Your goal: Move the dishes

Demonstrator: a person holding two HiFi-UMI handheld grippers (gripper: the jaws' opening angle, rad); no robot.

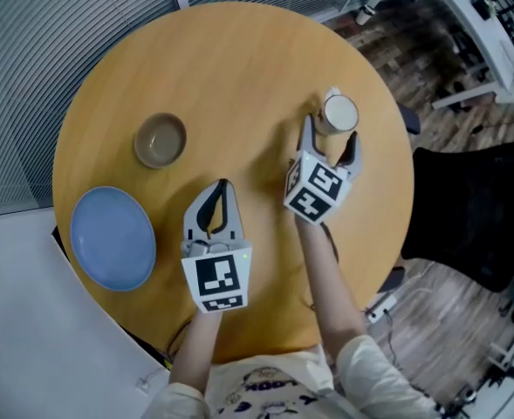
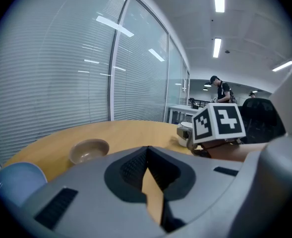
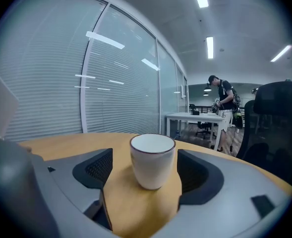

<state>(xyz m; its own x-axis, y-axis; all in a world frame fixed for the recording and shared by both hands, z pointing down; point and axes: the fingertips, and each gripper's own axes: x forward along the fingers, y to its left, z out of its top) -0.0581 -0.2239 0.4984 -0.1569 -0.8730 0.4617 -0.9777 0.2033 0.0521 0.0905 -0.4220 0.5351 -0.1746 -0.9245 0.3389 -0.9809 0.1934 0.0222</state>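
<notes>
**Right claw open around the cup, left claw closed and empty**

The right gripper [image 3: 146, 171] has its two jaws wide apart. The white cup [image 3: 152, 160] stands upright between them on the wooden table [image 3: 136, 209]. A small gap of table shows on each side of the cup, so neither jaw touches it. In the head view, this right gripper [image 1: 332, 131] is at the upper right of the centre, and the cup [image 1: 339, 113] sits between its fingertips, near the right edge of the round table [image 1: 239, 59].

The left gripper [image 2: 146, 155] has its jaws together. The tips meet, and only a thin slit of table shows lower down between the dark pads. Nothing is held there. In the head view, the left gripper [image 1: 221, 201] is just below the centre of the frame and apart from all the dishes.

The brown bowl [image 1: 161, 140] is at the left of the centre, well apart from both grippers. It also shows in the left gripper view, at the lower left [image 2: 88, 150]. The blue plate [image 1: 113, 237] lies at the lower left, close to the table edge, below the bowl and not touching it. In the left gripper view only a part of the plate [image 2: 14, 182] is seen, in the lower left corner.
</notes>
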